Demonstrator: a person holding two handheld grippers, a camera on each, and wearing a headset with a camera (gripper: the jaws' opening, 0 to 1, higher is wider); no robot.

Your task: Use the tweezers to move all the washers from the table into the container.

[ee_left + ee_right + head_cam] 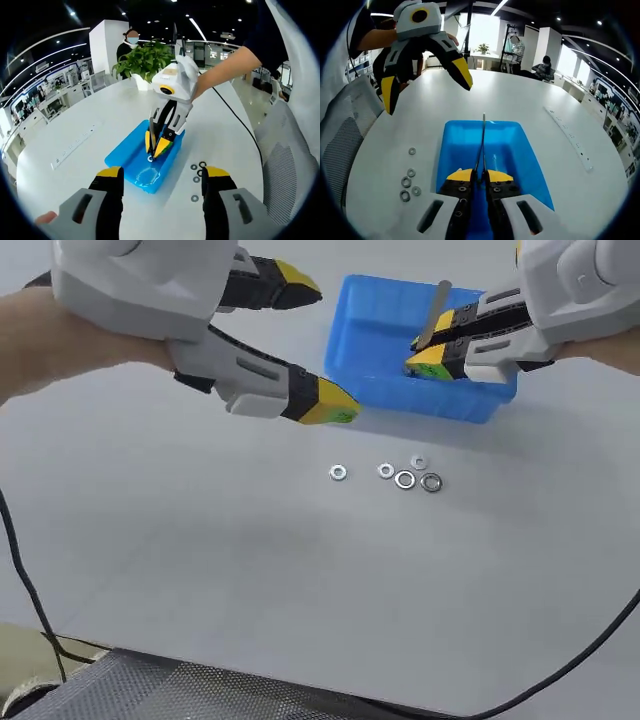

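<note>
Washers [405, 480], five of them, lie on the white surface [200, 560] just in front of the blue container [440, 400]. The left tongs [320, 348] hang spread wide beside the container, holding nothing. The right tongs [420, 355] are above the container, pinching the thin grey tweezers [433, 325].

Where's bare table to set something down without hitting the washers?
Bare: the table from washers to its near edge, and left of the washers, under the open left gripper. Crowded: the strip between washers and container; right gripper holds tweezers over the container.
</note>
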